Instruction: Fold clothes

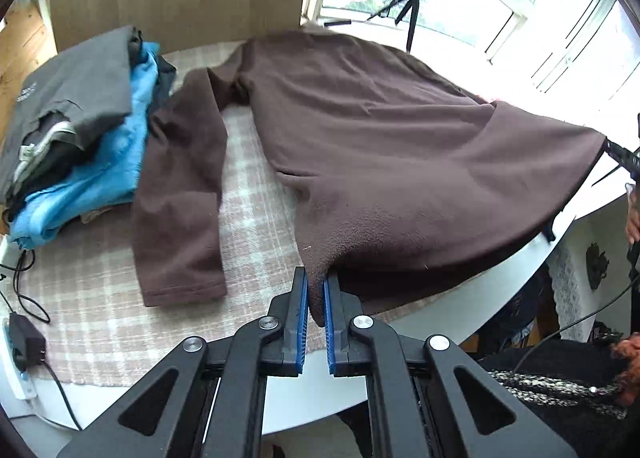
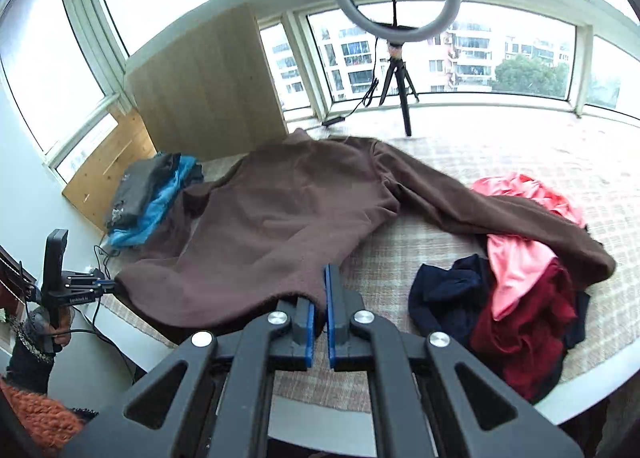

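A brown fleece sweater (image 1: 380, 138) lies spread on the plaid cloth, collar at the far side. My left gripper (image 1: 316, 290) is shut on one corner of its hem, with the fabric pinched between the blue pads and lifted off the table. My right gripper (image 2: 320, 298) is shut on the other hem corner of the sweater (image 2: 260, 226). Each gripper shows in the other's view: the right gripper (image 1: 618, 156) at the far right edge, the left gripper (image 2: 106, 285) at the left. One sleeve (image 1: 180, 198) lies flat; the other sleeve (image 2: 500, 214) is draped over a heap of clothes.
A stack of folded grey and blue clothes (image 1: 80, 118) sits at the left. A heap of pink, red and navy clothes (image 2: 520, 298) lies at the right. A ring light on a tripod (image 2: 396, 18) stands at the back. A power adapter with cables (image 1: 24, 342) is near the white table rim (image 1: 304, 398).
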